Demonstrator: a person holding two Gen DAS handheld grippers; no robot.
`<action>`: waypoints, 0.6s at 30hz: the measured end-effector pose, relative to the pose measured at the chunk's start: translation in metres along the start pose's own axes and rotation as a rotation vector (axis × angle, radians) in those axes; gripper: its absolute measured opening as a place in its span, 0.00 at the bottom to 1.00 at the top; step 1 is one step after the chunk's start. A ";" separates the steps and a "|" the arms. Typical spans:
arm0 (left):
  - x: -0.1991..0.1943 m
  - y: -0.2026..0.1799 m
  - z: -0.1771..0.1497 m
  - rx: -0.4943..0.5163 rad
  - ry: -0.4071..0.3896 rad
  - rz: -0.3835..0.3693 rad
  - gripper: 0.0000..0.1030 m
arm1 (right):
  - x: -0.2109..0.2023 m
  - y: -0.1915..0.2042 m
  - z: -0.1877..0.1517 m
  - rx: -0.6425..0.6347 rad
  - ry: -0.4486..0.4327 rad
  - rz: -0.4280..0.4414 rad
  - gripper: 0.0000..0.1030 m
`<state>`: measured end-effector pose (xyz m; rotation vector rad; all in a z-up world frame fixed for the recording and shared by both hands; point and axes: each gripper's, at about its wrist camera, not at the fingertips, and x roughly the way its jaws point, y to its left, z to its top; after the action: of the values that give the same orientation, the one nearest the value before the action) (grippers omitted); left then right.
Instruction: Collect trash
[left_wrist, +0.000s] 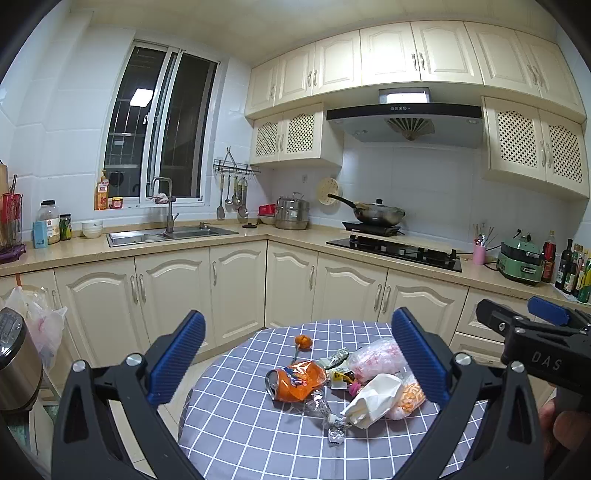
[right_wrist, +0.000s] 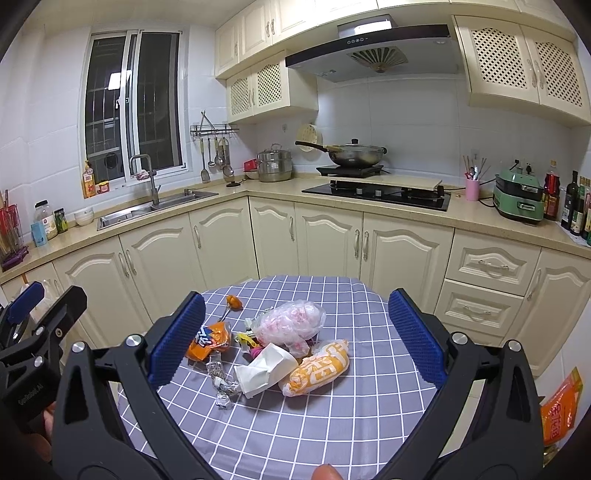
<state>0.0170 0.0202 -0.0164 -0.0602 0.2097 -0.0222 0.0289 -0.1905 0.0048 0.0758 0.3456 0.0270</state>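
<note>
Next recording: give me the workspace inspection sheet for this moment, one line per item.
Surface: round table under a blue-grey checked cloth, trash heaped near its middle.
Job's things: crushed orange can; white paper wad; orange-and-white wrapper; clear bag with pink contents; foil scrap; small wrappers between them. All lying on the cloth, none held.
Clutter: small orange fruit apart from the heap.
Grippers: left gripper and right gripper above the table, jaws wide open, empty.
Cables: nothing seen on the table.
Surroundings: kitchen counter with sink, hob, wok; plastic bag hanging at the left.
</note>
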 end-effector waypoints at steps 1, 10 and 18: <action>0.002 0.001 0.000 0.000 0.003 0.000 0.96 | 0.001 0.000 0.000 0.000 0.002 0.000 0.94; 0.023 0.008 -0.018 0.006 0.052 0.011 0.96 | 0.026 -0.004 -0.012 -0.004 0.061 -0.003 0.94; 0.056 0.019 -0.048 0.006 0.142 0.035 0.96 | 0.069 -0.018 -0.046 0.015 0.195 -0.002 0.94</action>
<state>0.0619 0.0344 -0.0761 -0.0487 0.3529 0.0082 0.0788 -0.2029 -0.0630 0.0877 0.5408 0.0296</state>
